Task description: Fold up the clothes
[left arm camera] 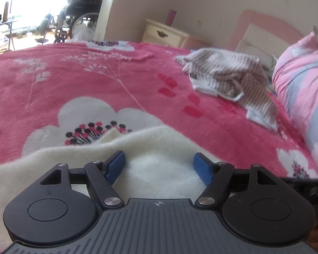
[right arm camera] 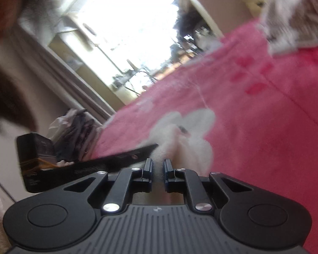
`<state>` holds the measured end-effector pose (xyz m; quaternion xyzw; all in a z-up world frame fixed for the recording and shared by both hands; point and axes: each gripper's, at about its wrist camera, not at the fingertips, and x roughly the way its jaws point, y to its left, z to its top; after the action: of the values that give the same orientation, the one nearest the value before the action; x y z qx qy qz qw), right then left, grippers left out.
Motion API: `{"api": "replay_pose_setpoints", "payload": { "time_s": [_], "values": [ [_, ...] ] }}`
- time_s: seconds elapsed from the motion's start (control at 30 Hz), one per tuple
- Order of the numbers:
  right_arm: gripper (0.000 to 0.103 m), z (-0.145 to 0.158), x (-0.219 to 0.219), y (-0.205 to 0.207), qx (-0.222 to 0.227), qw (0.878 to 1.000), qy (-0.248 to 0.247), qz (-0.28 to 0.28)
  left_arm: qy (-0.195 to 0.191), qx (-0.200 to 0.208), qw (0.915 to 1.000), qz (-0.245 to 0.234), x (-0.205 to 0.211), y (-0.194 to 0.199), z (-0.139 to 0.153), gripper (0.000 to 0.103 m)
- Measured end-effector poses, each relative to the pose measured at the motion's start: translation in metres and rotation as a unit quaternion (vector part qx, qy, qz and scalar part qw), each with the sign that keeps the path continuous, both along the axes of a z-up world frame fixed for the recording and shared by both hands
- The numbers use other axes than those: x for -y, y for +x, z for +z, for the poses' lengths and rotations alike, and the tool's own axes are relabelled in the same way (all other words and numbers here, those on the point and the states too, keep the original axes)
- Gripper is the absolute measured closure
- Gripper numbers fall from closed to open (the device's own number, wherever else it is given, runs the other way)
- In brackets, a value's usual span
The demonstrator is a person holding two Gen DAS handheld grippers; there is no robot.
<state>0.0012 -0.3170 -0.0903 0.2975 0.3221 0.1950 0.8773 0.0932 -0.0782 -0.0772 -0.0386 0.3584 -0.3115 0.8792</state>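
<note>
Cream garment (right arm camera: 180, 146) between narrowed jaws

My right gripper (right arm camera: 158, 170) pinching cream cloth (right arm camera: 180, 144)

Pink blanket (right arm camera: 265, 127) fills the frame's right; striped garment (right arm camera: 294, 21) upper right.

**Soft cloth, matt plastic**

The cream garment (left arm camera: 159, 148) looks thick and fleecy. The pink blanket (left arm camera: 74, 80) is plush with a short nap. The striped sweater (left arm camera: 229, 74) is ribbed knit. The left gripper (left arm camera: 160, 165) is matt black plastic with rough blue pads (left arm camera: 116, 166) and shiny metal pins.
</note>
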Motion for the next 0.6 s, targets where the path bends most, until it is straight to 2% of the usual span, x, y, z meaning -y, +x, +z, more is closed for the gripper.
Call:
{"api": "replay_pose_setpoints", "payload": {
  "time_s": [0.07,0.17,0.23,0.37,0.53,0.6],
  "values": [
    [0.092,-0.006,0.004,0.002,-0.014,1.000,0.010,-0.004,0.000,0.002,1.0000,-0.001,0.003,0.000,0.001,0.029],
    [0.092,0.016,-0.002,-0.002,0.026,1.000,-0.011,0.005,0.007,0.000,1.0000,0.000,0.006,0.000,-0.001,0.029],
    [0.092,0.007,-0.001,0.000,0.008,1.000,-0.012,0.004,0.013,-0.002,0.9999,0.001,0.009,0.000,-0.003,0.028],
    [0.086,-0.004,0.012,0.001,-0.036,0.999,0.025,0.006,0.022,0.006,0.9997,0.003,0.012,-0.001,-0.004,0.026],
    [0.085,0.015,0.034,-0.028,-0.035,0.999,0.017,-0.023,0.018,0.003,0.9998,0.008,0.010,0.000,-0.005,0.026],
    [0.085,0.018,0.032,-0.040,-0.036,0.999,0.011,-0.015,0.018,0.003,0.9998,0.008,0.010,0.000,-0.005,0.026]
  ]
}}
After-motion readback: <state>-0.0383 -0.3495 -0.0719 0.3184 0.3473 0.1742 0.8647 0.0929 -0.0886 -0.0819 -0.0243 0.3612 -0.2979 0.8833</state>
